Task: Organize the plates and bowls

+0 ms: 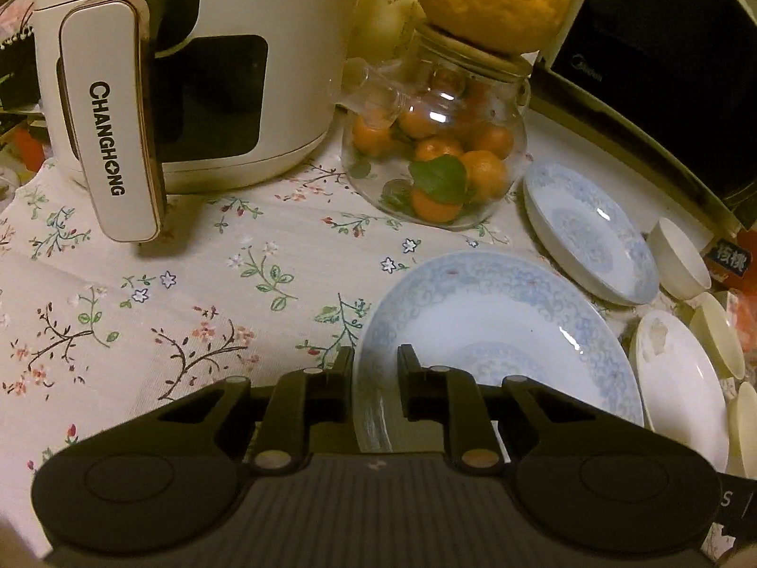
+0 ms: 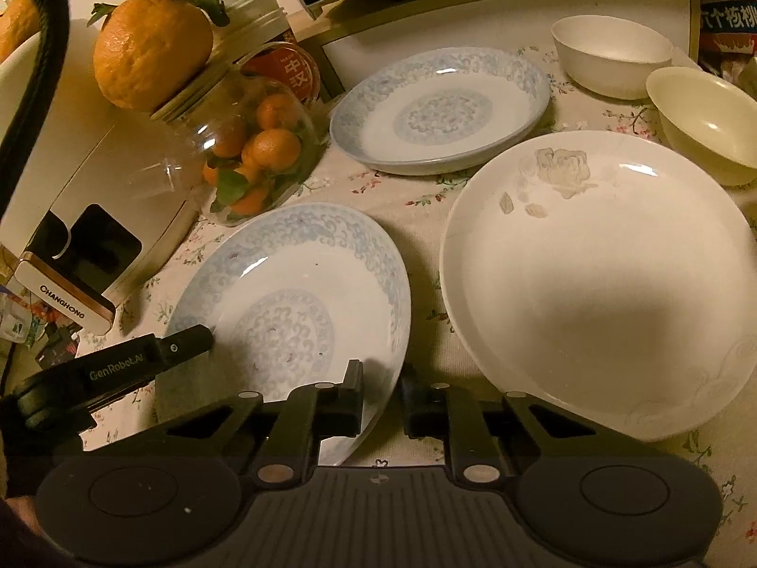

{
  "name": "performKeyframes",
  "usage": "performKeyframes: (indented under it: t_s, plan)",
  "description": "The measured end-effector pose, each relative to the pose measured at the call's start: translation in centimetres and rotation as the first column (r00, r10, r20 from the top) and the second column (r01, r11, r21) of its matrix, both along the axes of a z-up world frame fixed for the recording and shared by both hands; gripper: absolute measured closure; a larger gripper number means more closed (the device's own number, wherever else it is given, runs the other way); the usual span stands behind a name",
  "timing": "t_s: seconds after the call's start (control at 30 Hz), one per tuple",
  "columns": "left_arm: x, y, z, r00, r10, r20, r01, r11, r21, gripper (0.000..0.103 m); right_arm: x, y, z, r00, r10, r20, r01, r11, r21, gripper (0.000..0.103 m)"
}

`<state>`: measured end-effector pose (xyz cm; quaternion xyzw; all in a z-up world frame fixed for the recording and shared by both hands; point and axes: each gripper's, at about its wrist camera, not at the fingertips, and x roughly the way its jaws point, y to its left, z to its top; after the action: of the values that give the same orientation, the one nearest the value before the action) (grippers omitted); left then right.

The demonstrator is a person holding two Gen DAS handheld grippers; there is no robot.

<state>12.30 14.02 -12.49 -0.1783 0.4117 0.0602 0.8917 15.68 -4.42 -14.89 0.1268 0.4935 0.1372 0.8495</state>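
1. At the far left, my left tool (image 1: 376, 362) sits at the left rim of the near blue-patterned plate (image 1: 497, 326). Its two fingers stand either side of that rim with a gap showing, so I judge it spread, not yet pinching.
2. That plate lies flat on the floral tabletop (image 1: 165, 293), extending forward and to the right of the left tool.
3. My right tool (image 2: 382, 381) straddles the same plate's (image 2: 303, 284) right near edge: one finger over the plate, one outside it. I cannot tell whether it grips.
4. The plate lies ahead and to the left of the right tool, so both tools bracket it from opposite sides.
5. Right of it, just apart, is a large white plate (image 2: 601, 274).
6. Behind sit a second blue plate (image 2: 440, 113) and two bowls, white (image 2: 610, 54) and cream (image 2: 709, 123).
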Motion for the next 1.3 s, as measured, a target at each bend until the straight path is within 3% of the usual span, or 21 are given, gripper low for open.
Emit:
performKeyframes:
  t_s: [0.1, 0.63, 0.87, 1.3]
  plan:
    - [-0.4, 0.6, 0.3, 1.000, 0.018, -0.017, -0.019, 0.999, -0.050, 0.091, 0.0, 0.1, 0.4, 1.000, 0.005, 0.018, -0.005, 1.000, -0.012, 0.089]
    - [-8.3, 1.3, 3.1, 0.999, 0.007, -0.042, -0.008, 0.999, -0.031, 0.094, -5.1, 0.5, 4.0, 0.993, 0.114, 0.038, -0.112, 0.993, -0.048, 0.089]
    - [-12.1, 1.4, 2.6, 0.996, 0.035, -0.087, -0.039, 0.998, -0.047, 0.094, -8.9, 0.9, 3.7, 0.985, 0.169, 0.016, -0.168, 0.983, -0.071, 0.088]
    - [-14.1, 1.0, 2.5, 0.998, 0.035, -0.057, -0.037, 0.999, -0.028, 0.094, -11.5, 1.2, 3.5, 0.983, 0.173, 0.055, -0.167, 0.981, -0.096, 0.088]
